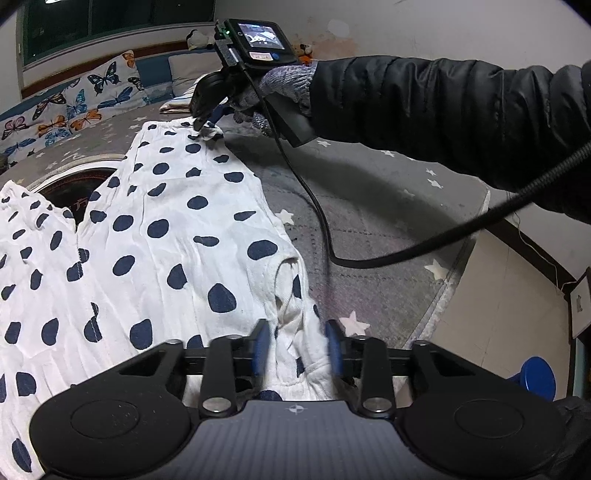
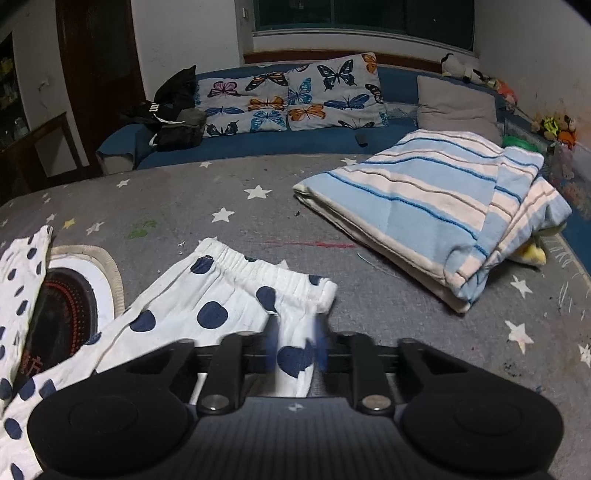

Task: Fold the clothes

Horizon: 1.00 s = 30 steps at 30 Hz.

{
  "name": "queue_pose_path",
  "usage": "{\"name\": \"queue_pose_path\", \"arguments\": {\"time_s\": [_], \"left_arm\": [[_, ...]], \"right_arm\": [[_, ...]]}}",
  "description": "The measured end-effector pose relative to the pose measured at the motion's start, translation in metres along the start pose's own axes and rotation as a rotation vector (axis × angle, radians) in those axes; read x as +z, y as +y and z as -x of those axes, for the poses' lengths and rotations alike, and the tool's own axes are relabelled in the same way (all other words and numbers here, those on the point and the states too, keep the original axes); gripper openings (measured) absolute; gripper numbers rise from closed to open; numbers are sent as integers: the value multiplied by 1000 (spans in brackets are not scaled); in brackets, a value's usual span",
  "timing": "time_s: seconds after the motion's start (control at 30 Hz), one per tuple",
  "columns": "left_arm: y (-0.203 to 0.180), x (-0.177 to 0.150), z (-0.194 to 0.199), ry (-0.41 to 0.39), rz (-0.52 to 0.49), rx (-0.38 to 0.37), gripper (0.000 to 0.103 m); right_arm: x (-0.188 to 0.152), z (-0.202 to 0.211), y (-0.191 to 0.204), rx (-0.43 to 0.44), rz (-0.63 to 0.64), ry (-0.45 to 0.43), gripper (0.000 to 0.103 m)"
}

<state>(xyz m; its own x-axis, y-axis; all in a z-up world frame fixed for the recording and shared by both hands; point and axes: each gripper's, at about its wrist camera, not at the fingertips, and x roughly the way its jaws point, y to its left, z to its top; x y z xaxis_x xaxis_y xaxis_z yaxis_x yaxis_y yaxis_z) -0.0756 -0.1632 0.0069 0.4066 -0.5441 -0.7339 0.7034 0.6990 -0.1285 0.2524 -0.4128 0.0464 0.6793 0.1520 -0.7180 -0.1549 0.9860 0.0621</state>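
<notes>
Right hand-held gripper pinches dotted trousers — waistband corner.

A grey star-print cover fills the foreground; at twelve o'clock a blue sofa with butterfly cushions, dark window above.

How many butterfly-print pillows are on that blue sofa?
2. Seen from the right wrist, the left butterfly pillow and right butterfly pillow lean side by side on the blue sofa; dark clothes beside them might hide more.
</notes>
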Motion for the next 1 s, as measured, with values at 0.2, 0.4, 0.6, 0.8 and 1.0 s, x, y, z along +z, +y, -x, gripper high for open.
{"name": "queue_pose_path", "arguments": {"time_s": [0.2,0.4,0.6,0.8,1.0], "left_arm": [[7,-1,9,-35,49,-24,7],[25,-3,28,-90,156,-51,6],[50,-16,62,-166,301,-54,5],[70,-35,101,-253,422,-52,5],[94,-58,133,-333,539,-44,5]], "right_arm": [[5,6,-8,7,-89,-9,3],[19,23,-6,6,-119,-32,3],[42,41,10,19,-125,-53,3],[72,60,51,43,-93,-95,3],[97,61,118,60,-26,-121,3]]}}
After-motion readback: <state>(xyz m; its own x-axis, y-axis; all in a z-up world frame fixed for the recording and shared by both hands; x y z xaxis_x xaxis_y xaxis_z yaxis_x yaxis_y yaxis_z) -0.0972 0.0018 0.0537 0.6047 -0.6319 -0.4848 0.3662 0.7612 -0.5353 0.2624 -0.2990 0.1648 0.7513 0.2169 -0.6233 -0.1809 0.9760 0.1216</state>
